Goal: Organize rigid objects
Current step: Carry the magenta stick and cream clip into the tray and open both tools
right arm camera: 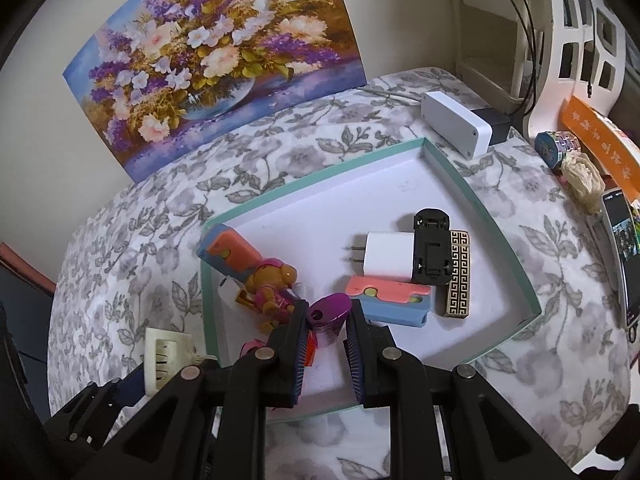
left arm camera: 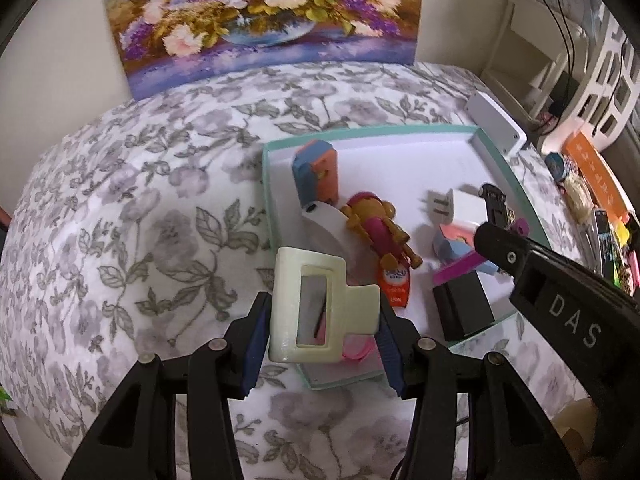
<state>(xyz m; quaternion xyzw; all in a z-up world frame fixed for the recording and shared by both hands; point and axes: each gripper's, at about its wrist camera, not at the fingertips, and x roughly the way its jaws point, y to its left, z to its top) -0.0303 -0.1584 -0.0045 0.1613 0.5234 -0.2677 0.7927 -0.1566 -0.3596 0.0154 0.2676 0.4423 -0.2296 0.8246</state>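
Note:
My left gripper (left arm camera: 324, 316) is shut on a cream plastic frame piece (left arm camera: 320, 308), held above the near left corner of the teal-rimmed white tray (left arm camera: 360, 136); the piece also shows in the right wrist view (right arm camera: 164, 360). My right gripper (right arm camera: 326, 328) is shut on a purple sharpener (right arm camera: 328, 314) over the tray's (right arm camera: 500, 240) near side. In the tray lie a toy figure (right arm camera: 272, 284), a white charger (right arm camera: 386, 258), a black clip (right arm camera: 432, 250), a pink-and-blue block (right arm camera: 392, 302), an orange-and-blue block (right arm camera: 228, 256) and a patterned lighter (right arm camera: 458, 274).
The tray sits on a floral-cloth table. A flower painting (right arm camera: 216, 64) leans on the wall behind. A white box (right arm camera: 456, 124) lies past the tray's far corner. A phone (right arm camera: 624, 256), tape roll (right arm camera: 554, 148) and orange box (right arm camera: 600, 140) crowd the right edge.

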